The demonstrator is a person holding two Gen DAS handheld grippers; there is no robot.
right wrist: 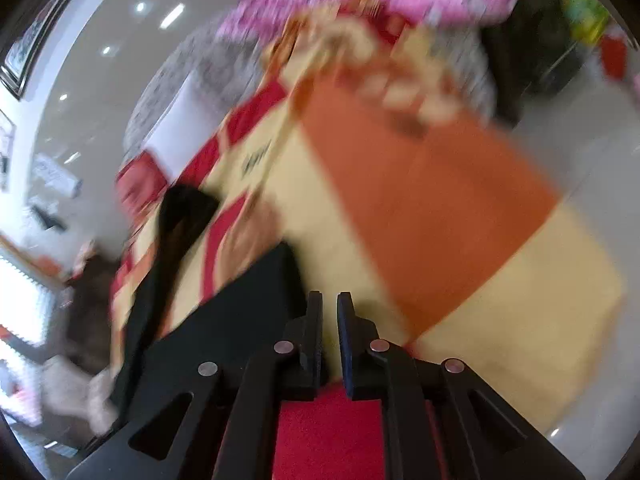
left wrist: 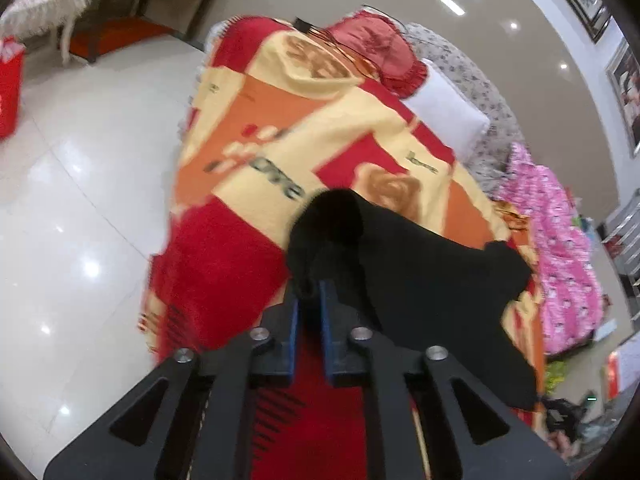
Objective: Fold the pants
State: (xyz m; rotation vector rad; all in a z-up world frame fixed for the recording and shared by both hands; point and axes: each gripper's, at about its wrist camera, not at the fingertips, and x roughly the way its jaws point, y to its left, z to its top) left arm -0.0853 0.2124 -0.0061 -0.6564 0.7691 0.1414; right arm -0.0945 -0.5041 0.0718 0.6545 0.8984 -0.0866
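Observation:
Black pants [left wrist: 420, 280] lie bunched on a red, orange and yellow blanket [left wrist: 280, 120] spread over a bed. My left gripper [left wrist: 309, 286] is shut on a raised fold of the pants, with black cloth pinched between its blue pads. From there the rest of the cloth trails off to the right. The right wrist view is blurred. There the pants [right wrist: 240, 312] lie left of my right gripper [right wrist: 330, 300], touching its left finger. Its jaws stand nearly together with only a thin slit. Yellow blanket [right wrist: 420, 200] shows through the slit, and no cloth is seen in it.
A red pillow [left wrist: 372, 52] and a white pillow [left wrist: 448, 116] sit at the bed's far end. A pink patterned quilt [left wrist: 560, 240] lies along the right side. Glossy floor tiles [left wrist: 80, 200] spread to the left, with a red bag [left wrist: 8, 92] and a white chair [left wrist: 44, 8].

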